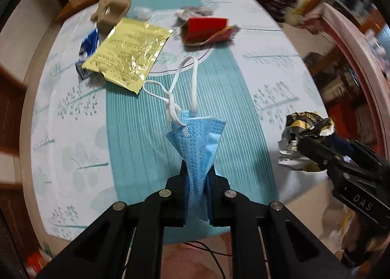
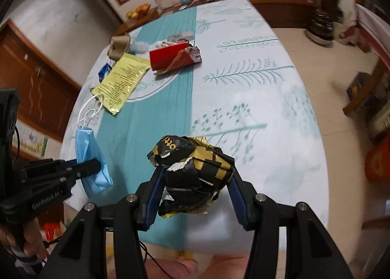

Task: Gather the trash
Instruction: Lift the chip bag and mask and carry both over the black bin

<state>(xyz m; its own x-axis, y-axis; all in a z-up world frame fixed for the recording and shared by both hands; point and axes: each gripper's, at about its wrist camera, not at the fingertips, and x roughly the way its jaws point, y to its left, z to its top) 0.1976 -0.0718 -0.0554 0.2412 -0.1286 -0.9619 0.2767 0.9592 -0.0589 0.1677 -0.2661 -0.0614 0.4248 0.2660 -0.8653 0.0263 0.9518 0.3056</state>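
Blue pleated mask point(image 1: 197, 142) bunched, white loops dangling; wrapper point(image 2: 192, 171) crumpled, black-gold

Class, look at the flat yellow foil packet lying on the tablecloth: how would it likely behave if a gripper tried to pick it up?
The yellow foil packet looks thin and creased, so it probably flexes and droops. Its shiny surface may slip between pads. Lying flat on the tablecloth, its edge could be hard to catch.

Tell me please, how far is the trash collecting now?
Midway, it seems. No bin is in view, so nothing shows as finished. In hand: the left gripper pinches the blue face mask, and the right gripper clamps the crumpled black-and-gold wrapper. Left on the table: the yellow foil packet, red box, cardboard piece, blue wrapper.
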